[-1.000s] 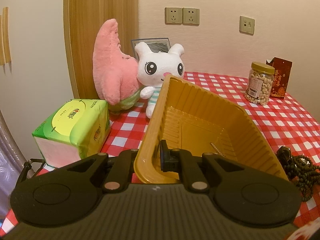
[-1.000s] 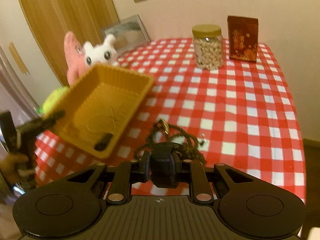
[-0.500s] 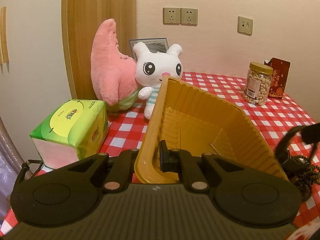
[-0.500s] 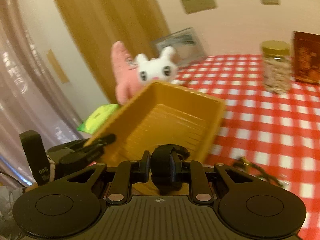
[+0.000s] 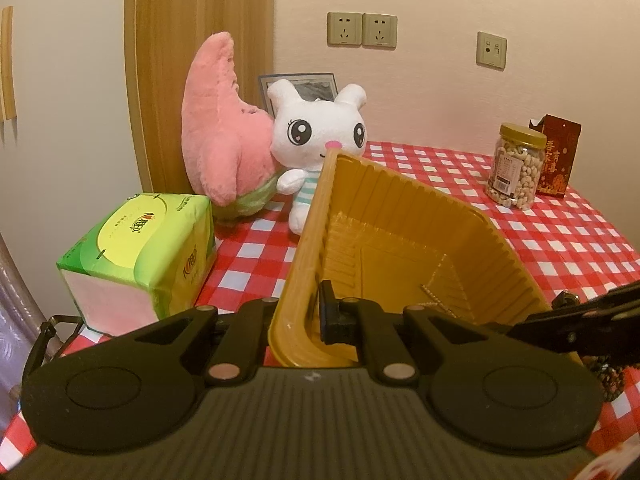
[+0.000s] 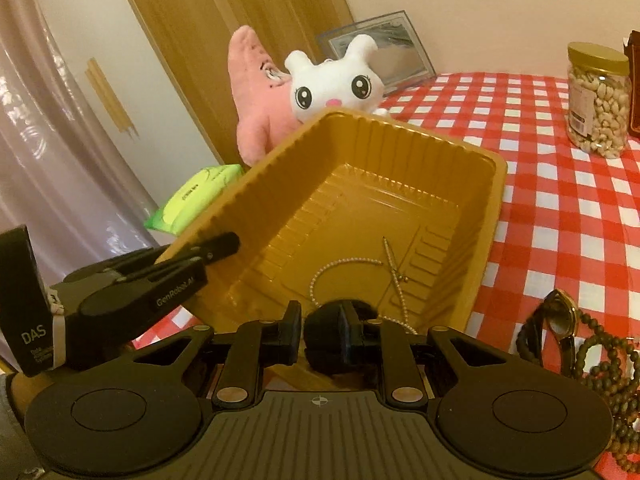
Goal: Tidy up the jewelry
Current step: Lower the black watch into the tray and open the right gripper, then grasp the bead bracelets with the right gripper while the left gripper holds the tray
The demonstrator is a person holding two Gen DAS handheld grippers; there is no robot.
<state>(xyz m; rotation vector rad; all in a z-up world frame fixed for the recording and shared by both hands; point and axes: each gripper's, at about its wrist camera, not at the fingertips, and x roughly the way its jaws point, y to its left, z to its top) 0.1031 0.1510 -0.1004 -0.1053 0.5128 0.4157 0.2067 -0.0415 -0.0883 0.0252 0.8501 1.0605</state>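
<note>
My left gripper (image 5: 310, 322) is shut on the near rim of a gold plastic tray (image 5: 400, 240) and holds it tilted above the table. In the right wrist view the tray (image 6: 472, 168) holds a pearl chain (image 6: 340, 264) and a thin chain (image 6: 394, 268). The left gripper (image 6: 224, 245) shows there clamped on the tray's left rim. My right gripper (image 6: 322, 330) is shut on a small black object (image 6: 326, 350) over the tray's near edge. A dark bead necklace (image 6: 612, 364) and a watch (image 6: 560, 320) lie on the cloth to the right.
A red-checked tablecloth (image 5: 560, 240) covers the table. A green tissue pack (image 5: 140, 248), a pink plush (image 5: 220, 132) and a white rabbit plush (image 5: 320, 140) stand at the back left. A nut jar (image 5: 518, 168) and a red box (image 5: 556, 156) stand at the back right.
My right gripper has swung left from over the beads to over the tray, carrying the black object. The left gripper has kept the tray tilted and almost still.
</note>
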